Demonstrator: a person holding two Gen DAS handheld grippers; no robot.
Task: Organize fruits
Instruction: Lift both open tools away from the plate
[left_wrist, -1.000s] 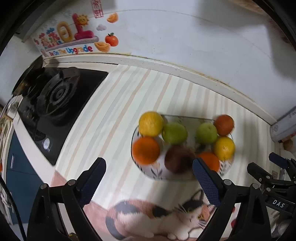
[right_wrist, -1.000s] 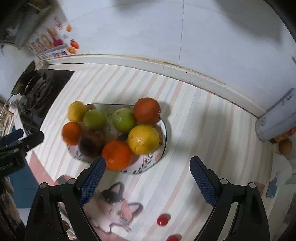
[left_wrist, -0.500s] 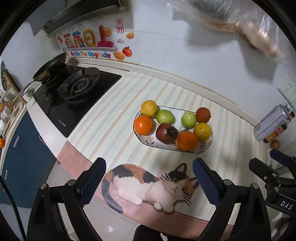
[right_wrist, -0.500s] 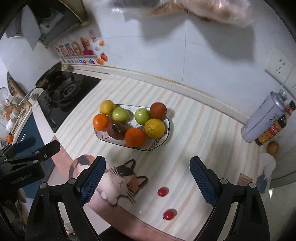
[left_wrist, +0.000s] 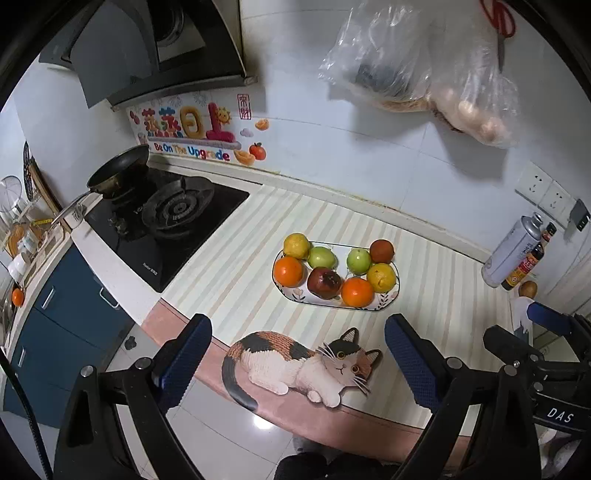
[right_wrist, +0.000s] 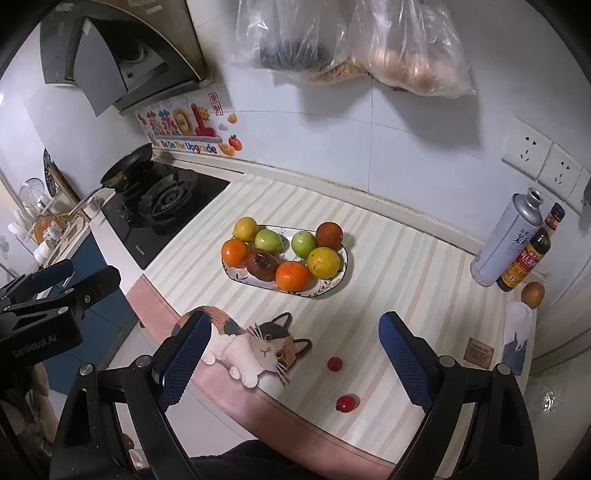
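Two hand-held grippers hang above a striped kitchen counter, each with its blue-padded jaws spread wide and nothing between them: the left gripper (left_wrist: 297, 354) over the counter's front edge, the right gripper (right_wrist: 293, 350) beside it, over a calico cat picture (right_wrist: 258, 345) printed on the mat. Well beyond both tools, near the middle of the counter, sits an oval patterned plate (left_wrist: 389, 301) crowded with fruit: a yellow citrus (left_wrist: 296, 245) and an orange (left_wrist: 289, 271) at its left end, two green apples (left_wrist: 322, 257) in the back row, a dark red apple (left_wrist: 325, 282) and a second orange (left_wrist: 357, 291) in front, another yellow citrus (left_wrist: 381, 277) and a reddish-orange fruit (left_wrist: 382, 251) at the right end. Two small red tomatoes (right_wrist: 335, 363) lie loose on the mat near the front edge, apart from the plate. A black gas hob (left_wrist: 166, 225) with a frying pan (left_wrist: 118, 171) flanks the counter's left; a grey canister (right_wrist: 506, 240) and a sauce bottle (right_wrist: 528, 254) stand at the right.
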